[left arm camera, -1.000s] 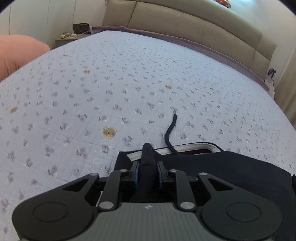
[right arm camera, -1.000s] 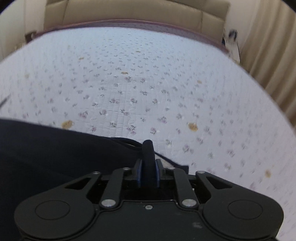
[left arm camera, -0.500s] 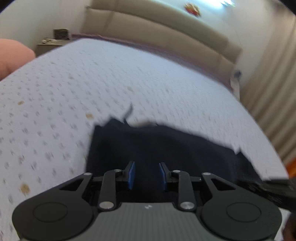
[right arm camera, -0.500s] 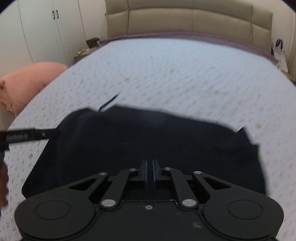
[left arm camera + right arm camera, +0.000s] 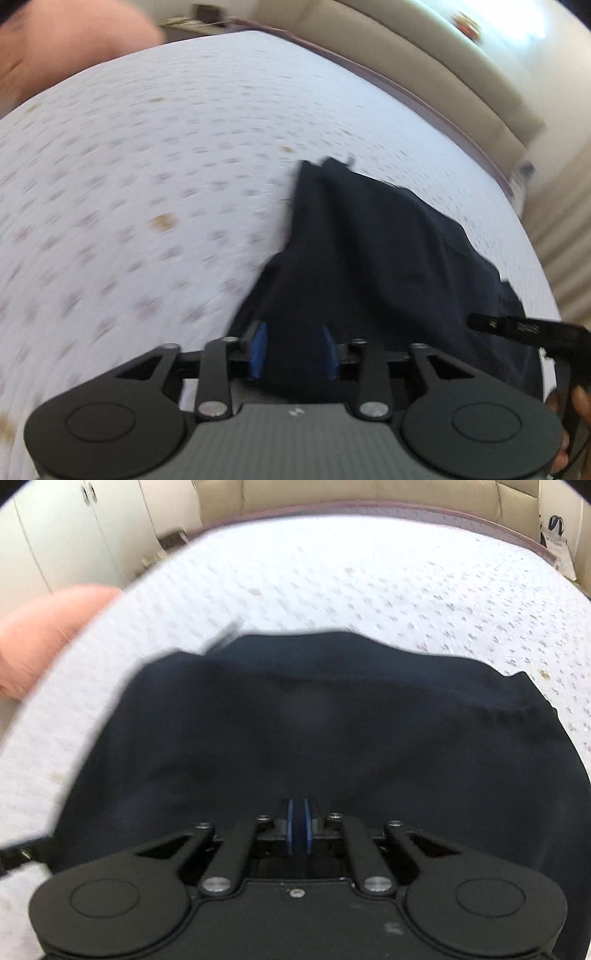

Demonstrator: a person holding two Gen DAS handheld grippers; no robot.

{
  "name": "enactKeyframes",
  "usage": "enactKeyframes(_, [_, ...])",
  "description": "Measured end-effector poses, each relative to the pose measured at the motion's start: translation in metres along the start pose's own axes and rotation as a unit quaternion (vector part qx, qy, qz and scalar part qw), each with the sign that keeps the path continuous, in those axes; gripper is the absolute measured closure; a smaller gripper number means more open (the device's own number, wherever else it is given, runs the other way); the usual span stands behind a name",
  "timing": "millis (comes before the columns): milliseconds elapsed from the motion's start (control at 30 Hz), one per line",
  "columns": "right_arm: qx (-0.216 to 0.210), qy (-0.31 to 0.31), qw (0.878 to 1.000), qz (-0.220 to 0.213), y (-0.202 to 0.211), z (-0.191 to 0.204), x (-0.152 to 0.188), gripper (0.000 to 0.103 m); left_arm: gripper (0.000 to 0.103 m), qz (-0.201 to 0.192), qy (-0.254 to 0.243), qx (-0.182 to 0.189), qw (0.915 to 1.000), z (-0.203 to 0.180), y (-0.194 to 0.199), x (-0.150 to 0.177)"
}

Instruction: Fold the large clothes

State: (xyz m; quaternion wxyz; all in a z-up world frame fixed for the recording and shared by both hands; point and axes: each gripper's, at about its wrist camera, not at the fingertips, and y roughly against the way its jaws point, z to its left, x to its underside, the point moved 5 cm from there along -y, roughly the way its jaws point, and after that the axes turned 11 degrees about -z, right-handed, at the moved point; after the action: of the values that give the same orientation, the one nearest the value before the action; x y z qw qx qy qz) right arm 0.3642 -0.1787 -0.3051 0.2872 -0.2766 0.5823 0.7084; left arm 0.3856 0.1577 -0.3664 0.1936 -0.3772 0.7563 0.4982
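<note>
One dark navy, soft fabric garment [image 5: 373,251] lies folded on the white quilted bedspread with small floral print [image 5: 147,155]. In the left wrist view it runs as a long band from just ahead of the fingers away toward the beige padded headboard [image 5: 424,55], leaning to the right, and a thin dark drawstring end [image 5: 349,159] pokes out at its far edge. One peach-pink rounded pillow [image 5: 66,40] sits off the bed's left side. The left gripper [image 5: 293,349] has its two blue-padded fingers [image 5: 259,349] spread apart with nothing between them, hanging over the near end of the cloth; whether they touch it cannot be told through the blur.

In the right wrist view the garment [image 5: 314,731] fills the middle, its long axis running left to right, the far edge wavy. The right gripper [image 5: 297,825] has its blue pads pressed nearly together over the cloth; nothing visible is pinched. White wardrobe doors [image 5: 74,535] stand far left.
</note>
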Motion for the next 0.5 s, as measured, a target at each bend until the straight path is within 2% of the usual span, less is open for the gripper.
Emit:
enactKeyframes(33, [-0.002,0.005,1.000,-0.007,0.010,0.006,0.001,0.096,0.039,0.002,0.017,0.002,0.9998,0.005,0.010,0.000])
enactKeyframes(67, [0.000,0.015,1.000,-0.011,0.016,0.012,0.006,0.095,0.021,0.004,0.040,0.009,0.9991,0.010,0.017,0.004])
enactKeyframes(100, [0.004,0.028,1.000,-0.007,0.017,0.018,0.013,0.095,0.017,0.001,0.055,0.016,0.9984,0.014,0.023,0.009])
enactKeyframes(133, [0.008,0.038,0.999,0.003,0.016,0.022,0.022,0.096,0.017,-0.001,0.067,0.023,0.9975,0.017,0.024,0.014])
enactKeyframes(200, [0.015,0.042,0.999,0.014,0.012,0.025,0.044,0.096,0.019,0.022,0.090,0.025,0.9954,0.024,0.015,0.027])
enactKeyframes(267, [0.024,0.051,0.998,0.000,0.013,0.029,0.053,0.096,0.025,0.045,0.133,0.043,0.9891,0.033,0.000,0.040])
enactKeyframes(400, [0.026,0.039,0.999,0.001,0.012,0.025,0.050,0.095,0.022,-0.010,0.220,0.096,0.9708,0.043,-0.014,0.043])
enactKeyframes(500, [0.012,0.006,1.000,0.000,0.013,0.016,0.048,0.095,0.024,-0.041,0.251,0.111,0.9608,0.042,-0.029,0.036])
